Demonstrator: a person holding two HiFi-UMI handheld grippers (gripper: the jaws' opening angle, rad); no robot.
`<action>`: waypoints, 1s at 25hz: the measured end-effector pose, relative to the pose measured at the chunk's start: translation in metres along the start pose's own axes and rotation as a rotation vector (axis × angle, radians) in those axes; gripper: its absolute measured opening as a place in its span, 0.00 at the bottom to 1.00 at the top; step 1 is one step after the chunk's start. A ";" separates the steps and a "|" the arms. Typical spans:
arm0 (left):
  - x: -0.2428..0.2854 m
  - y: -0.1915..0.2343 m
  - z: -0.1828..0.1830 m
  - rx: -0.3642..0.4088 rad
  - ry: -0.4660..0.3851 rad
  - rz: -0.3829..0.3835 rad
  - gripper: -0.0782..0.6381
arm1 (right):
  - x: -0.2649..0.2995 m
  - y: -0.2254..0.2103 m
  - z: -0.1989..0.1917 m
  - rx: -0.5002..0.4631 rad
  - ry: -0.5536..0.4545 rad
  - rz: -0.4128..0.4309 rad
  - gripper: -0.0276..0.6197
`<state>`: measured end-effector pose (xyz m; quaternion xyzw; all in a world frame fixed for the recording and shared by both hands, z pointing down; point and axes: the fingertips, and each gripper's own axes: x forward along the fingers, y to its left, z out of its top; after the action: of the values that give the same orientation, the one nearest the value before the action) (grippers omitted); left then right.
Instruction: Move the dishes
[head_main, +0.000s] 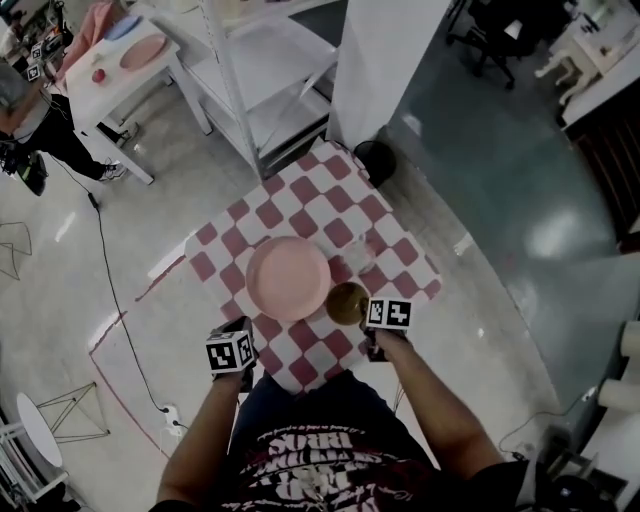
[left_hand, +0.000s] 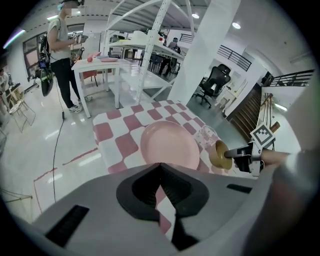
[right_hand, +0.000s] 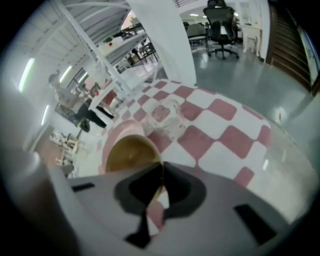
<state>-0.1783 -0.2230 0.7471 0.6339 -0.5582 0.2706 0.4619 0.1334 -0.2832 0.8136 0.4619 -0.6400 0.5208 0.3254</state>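
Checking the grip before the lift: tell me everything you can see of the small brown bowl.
The small bowl is round, ochre-brown, glossy inside and empty. It is at the near right of the checked tablecloth, beside the pink plate, with a clear glass behind it. The right gripper is shut on its near rim. Whether it rests on the cloth can't be told.

Glossy grey floor (head_main: 480, 200), white shelving (head_main: 270, 70), office chair (left_hand: 212, 82).

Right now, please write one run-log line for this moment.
right claw: shut on brown bowl rim | left claw: shut, empty | pink plate, glass dish: on checkered table
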 end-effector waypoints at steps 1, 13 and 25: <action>0.001 0.000 0.002 0.005 -0.001 -0.013 0.15 | -0.004 0.010 0.001 0.032 -0.012 0.023 0.11; -0.006 0.028 0.003 0.081 0.027 -0.104 0.15 | 0.066 0.129 0.002 0.091 0.037 0.068 0.11; -0.018 0.073 -0.014 0.086 0.051 -0.112 0.15 | 0.134 0.193 0.002 0.041 0.063 0.022 0.11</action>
<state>-0.2500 -0.1990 0.7584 0.6764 -0.4977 0.2841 0.4626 -0.0949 -0.3130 0.8628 0.4448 -0.6238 0.5515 0.3300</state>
